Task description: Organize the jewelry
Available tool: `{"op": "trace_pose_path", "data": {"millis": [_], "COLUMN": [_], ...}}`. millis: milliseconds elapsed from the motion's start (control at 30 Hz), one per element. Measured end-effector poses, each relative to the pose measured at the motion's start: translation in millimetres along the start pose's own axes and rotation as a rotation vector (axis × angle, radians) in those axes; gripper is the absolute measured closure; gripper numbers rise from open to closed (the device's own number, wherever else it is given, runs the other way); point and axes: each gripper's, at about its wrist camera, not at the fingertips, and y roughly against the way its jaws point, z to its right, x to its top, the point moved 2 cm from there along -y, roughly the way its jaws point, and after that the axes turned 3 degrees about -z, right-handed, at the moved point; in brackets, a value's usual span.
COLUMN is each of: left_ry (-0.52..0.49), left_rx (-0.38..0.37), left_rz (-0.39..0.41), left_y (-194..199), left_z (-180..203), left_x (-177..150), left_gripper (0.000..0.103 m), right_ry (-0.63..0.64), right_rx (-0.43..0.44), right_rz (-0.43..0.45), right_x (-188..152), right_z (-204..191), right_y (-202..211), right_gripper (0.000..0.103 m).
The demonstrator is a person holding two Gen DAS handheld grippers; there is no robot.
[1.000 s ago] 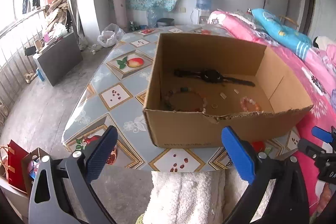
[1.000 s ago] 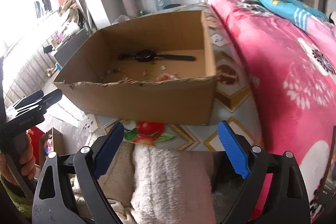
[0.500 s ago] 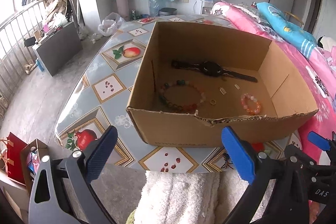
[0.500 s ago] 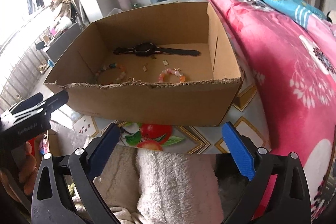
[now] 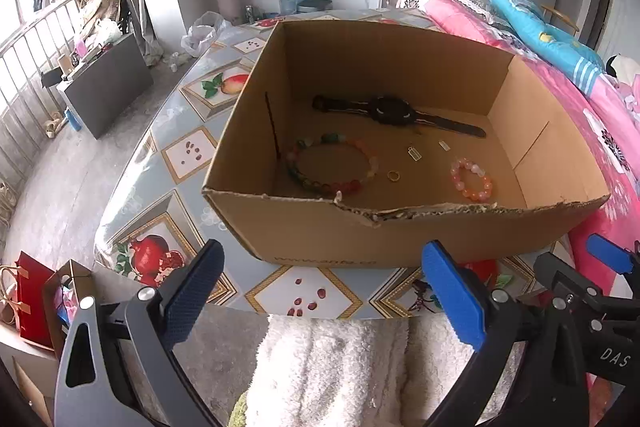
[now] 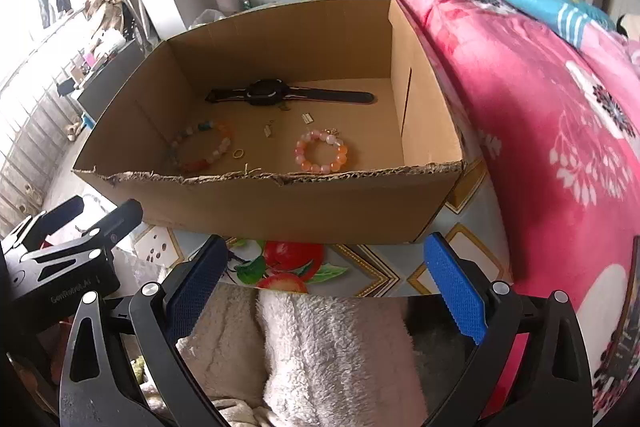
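Now we see deeper into the cardboard box (image 5: pixel 400 231) than a second ago: in both views the near wall sits lower in the frame and the whole floor of the box shows, where before that wall hid most of it.

The jewelry lies on the box floor. In the left wrist view the black watch (image 5: pixel 394 111) stretches across the middle of the frame near the far wall. Below it to the left lies the multicoloured bead bracelet (image 5: pixel 332 165), close to the left wall. A small gold ring (image 5: pixel 393 175) sits just right of that bracelet, and the pink and orange bead bracelet (image 5: pixel 472 179) lies further right, apart from the ring. Two tiny metal pieces (image 5: pixel 415 153) lie between the watch and the bracelets; what they are we cannot tell.

The box stands on the fruit-patterned tabletop (image 5: pixel 176 155), with the pink bed cover (image 6: pixel 540 107) along the right of the frame.

Our left tongs (image 5: pixel 324 295) hang at the bottom of the frame, spread wide with nothing between the blue pads, short of the box. Our right tongs (image 6: pixel 326 285) are likewise spread wide and empty, a little wider than a second ago, and the view from them has tipped further down over the box.
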Motion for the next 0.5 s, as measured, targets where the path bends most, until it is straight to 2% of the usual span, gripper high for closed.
{"op": "trace_pose_path", "data": {"millis": [267,500], "left_ry": [-0.006,-0.018], "left_rx": [0.007,0.000], "left_rz": [-0.015,-0.025], "left_y": [-2.2,-4.9], "left_z": [3.0,6.4], "left_x": [1.8,1.4], "left_gripper": [0.006,0.006], "right_ry": [0.003,0.021], "right_rx": [-0.004,-0.050], "right_rz": [0.002,0.012], "right_x": [4.6,6.8], "right_z": [-6.1,-9.6], "right_y": [0.1,-3.3], "right_gripper": [0.008,0.008]}}
